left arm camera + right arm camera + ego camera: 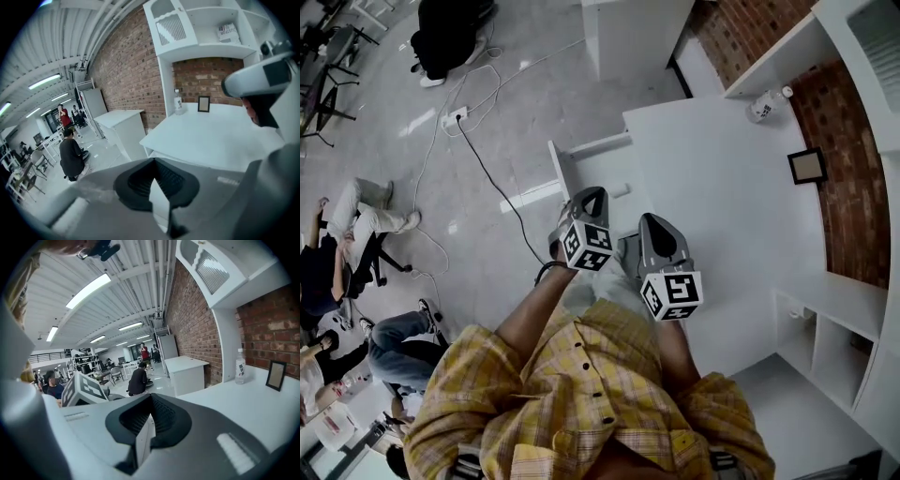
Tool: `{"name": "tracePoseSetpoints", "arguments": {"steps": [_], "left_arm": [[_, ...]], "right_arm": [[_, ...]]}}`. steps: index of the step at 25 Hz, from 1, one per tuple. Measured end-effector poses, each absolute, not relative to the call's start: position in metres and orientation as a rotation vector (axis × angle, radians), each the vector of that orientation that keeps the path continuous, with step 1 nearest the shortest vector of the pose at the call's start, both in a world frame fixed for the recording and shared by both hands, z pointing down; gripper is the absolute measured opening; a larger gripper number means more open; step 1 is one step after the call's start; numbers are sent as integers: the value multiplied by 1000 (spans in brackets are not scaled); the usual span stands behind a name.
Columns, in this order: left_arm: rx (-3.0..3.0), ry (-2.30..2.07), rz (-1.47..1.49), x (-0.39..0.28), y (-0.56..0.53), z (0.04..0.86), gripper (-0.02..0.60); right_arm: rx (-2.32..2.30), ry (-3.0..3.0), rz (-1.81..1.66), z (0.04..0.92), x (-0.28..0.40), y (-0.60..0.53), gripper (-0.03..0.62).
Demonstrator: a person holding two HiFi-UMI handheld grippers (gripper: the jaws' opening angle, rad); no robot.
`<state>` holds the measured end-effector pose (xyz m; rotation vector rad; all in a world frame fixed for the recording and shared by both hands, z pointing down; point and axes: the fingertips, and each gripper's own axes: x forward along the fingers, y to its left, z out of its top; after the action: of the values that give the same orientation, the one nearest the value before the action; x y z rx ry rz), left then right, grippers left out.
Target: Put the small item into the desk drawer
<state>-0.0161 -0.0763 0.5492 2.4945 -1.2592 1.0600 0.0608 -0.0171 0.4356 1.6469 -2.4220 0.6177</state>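
Bottle (240,365) label illegible, left gripper (153,165), right gripper (150,401) closed

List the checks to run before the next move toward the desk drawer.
1. Left tool empty: ok, jaws together on nothing.
2. Right tool empty: ok, jaws together on nothing.
3. Small item located: not ok, none shows in any view.
4. Drawer open: cannot tell from these views.
5. Desk top uncluttered: ok, only a bottle and a picture frame near its far side.
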Motion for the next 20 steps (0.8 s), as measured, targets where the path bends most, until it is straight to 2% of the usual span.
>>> {"name": "tracePoseSetpoints", "arguments": {"steps": [20], "left_arm": [[2618, -1502, 484, -52, -64, 388, 2]], "right_arm": [[1656, -2546, 425, 347, 37, -35, -2]]}}
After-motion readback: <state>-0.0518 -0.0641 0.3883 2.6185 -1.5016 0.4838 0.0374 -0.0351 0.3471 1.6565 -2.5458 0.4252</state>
